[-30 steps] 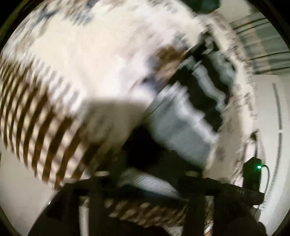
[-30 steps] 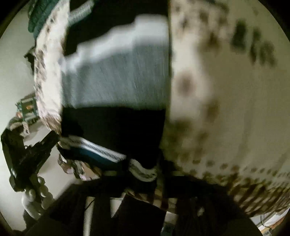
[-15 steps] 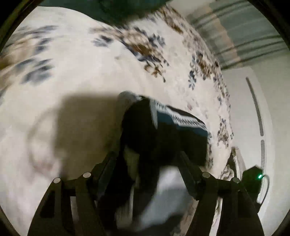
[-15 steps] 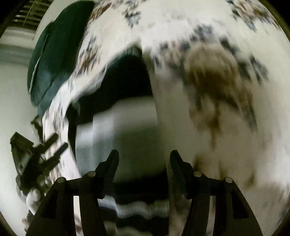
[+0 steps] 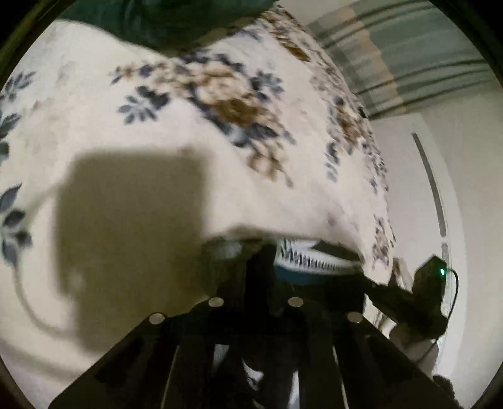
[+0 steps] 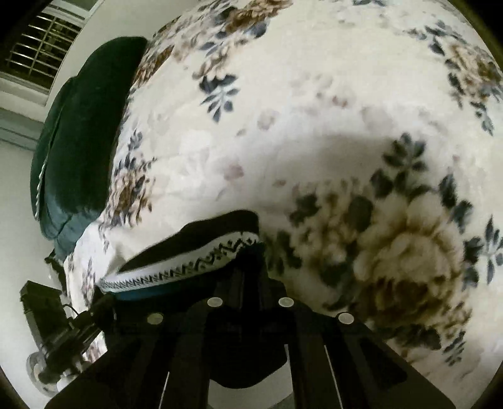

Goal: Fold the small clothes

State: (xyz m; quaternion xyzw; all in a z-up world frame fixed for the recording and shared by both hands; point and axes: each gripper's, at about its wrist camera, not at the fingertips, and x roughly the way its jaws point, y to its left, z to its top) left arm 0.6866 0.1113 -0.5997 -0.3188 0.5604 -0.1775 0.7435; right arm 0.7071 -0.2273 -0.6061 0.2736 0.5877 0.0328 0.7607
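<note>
In the left wrist view, a square shadow (image 5: 132, 226) falls across the floral bedspread (image 5: 188, 103) on the left side. A dark green pillow (image 5: 176, 19) lies at the top edge. Right of centre, the left tongs (image 5: 262, 267) are drawn narrow and pinch the dark garment (image 5: 301, 261) by its edge — its white zigzag-patterned band runs off to the right, held just above the bed. Further right, the other tool, black with a green light (image 5: 441, 271), reaches in toward the same cloth.

In the right wrist view, the pillow (image 6: 78, 126) sits at far left beneath a barred window (image 6: 44, 47). The garment (image 6: 201, 248) stretches from lower left toward the centre, where the right tongs (image 6: 251, 261) are closed on its end — a large brown flower (image 6: 402, 251) is printed on the bedspread (image 6: 283, 110) to their right.
</note>
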